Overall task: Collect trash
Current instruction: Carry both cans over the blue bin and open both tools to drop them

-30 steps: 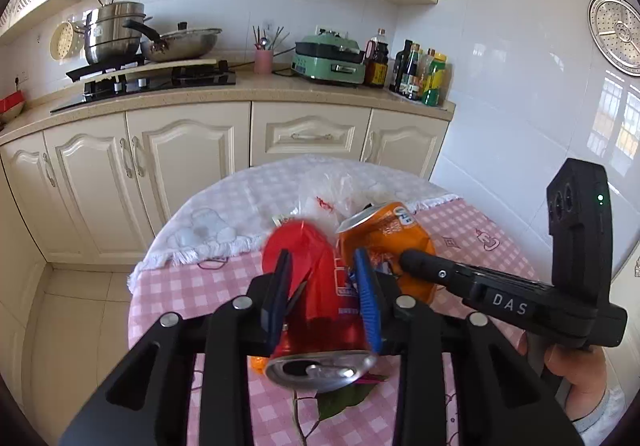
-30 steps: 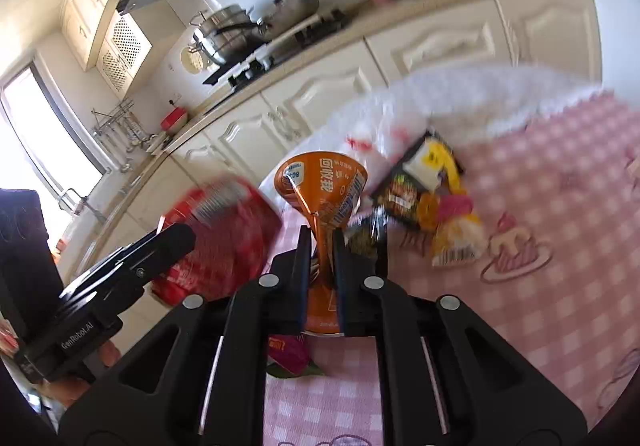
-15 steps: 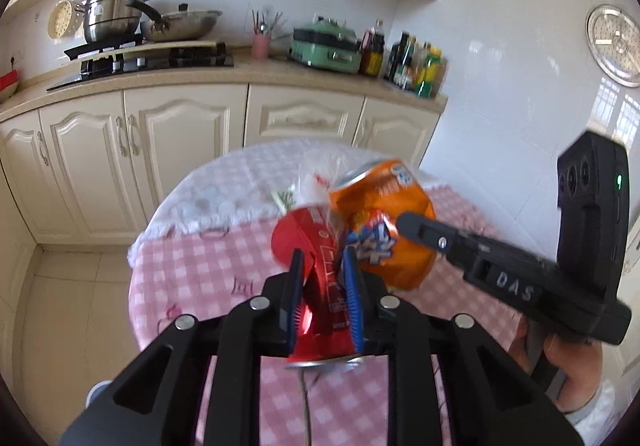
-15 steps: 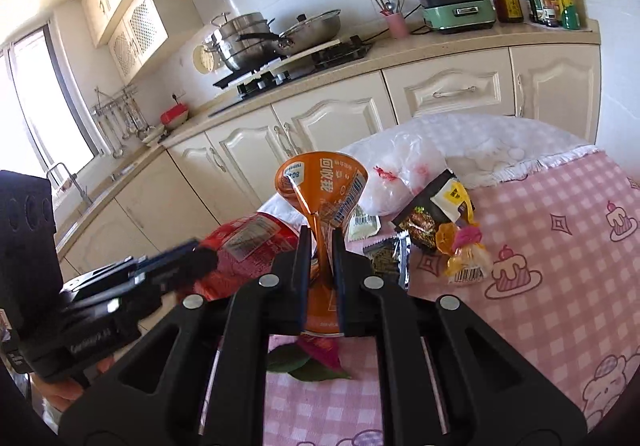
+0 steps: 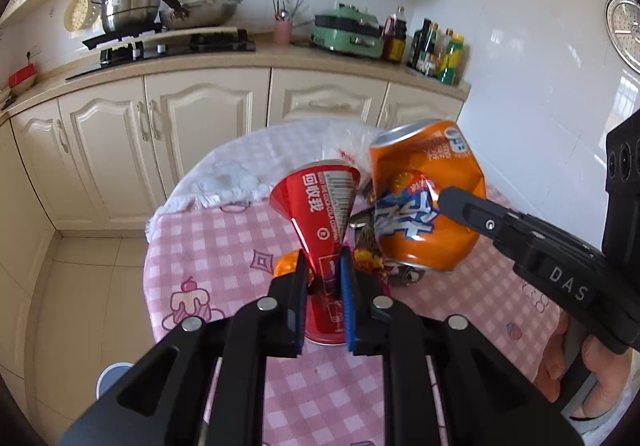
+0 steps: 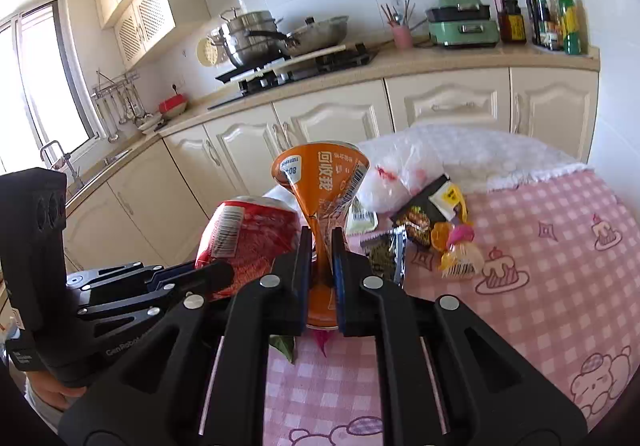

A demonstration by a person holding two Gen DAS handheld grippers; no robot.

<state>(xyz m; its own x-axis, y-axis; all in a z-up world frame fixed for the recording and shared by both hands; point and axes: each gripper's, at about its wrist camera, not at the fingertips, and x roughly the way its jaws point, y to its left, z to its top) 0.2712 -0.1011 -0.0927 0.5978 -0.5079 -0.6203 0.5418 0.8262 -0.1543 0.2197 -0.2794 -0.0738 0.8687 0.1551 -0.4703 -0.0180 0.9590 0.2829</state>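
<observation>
My left gripper (image 5: 324, 266) is shut on a red soda can (image 5: 322, 198), crushed flat at its middle, held above the pink checked table (image 5: 208, 246). My right gripper (image 6: 322, 242) is shut on an orange soda can (image 6: 320, 182), also crushed at the waist. In the left wrist view the orange can (image 5: 424, 202) hangs just right of the red one, with the right gripper's finger across it. In the right wrist view the red can (image 6: 248, 234) sits left of the orange can. Snack wrappers (image 6: 424, 222) and a white plastic bag (image 6: 392, 182) lie on the table.
A white lace cloth (image 6: 480, 154) covers the table's far part. Cream cabinets (image 5: 160, 126) and a counter with stove, pots, green cooker (image 5: 348, 34) and bottles stand behind. Tiled floor (image 5: 80, 286) lies left of the table. A leaf (image 6: 284, 346) lies under the right gripper.
The left gripper has squeezed much tighter, crushing the red can's middle. Both cans rose and stayed side by side. The right gripper's grip is unchanged.
</observation>
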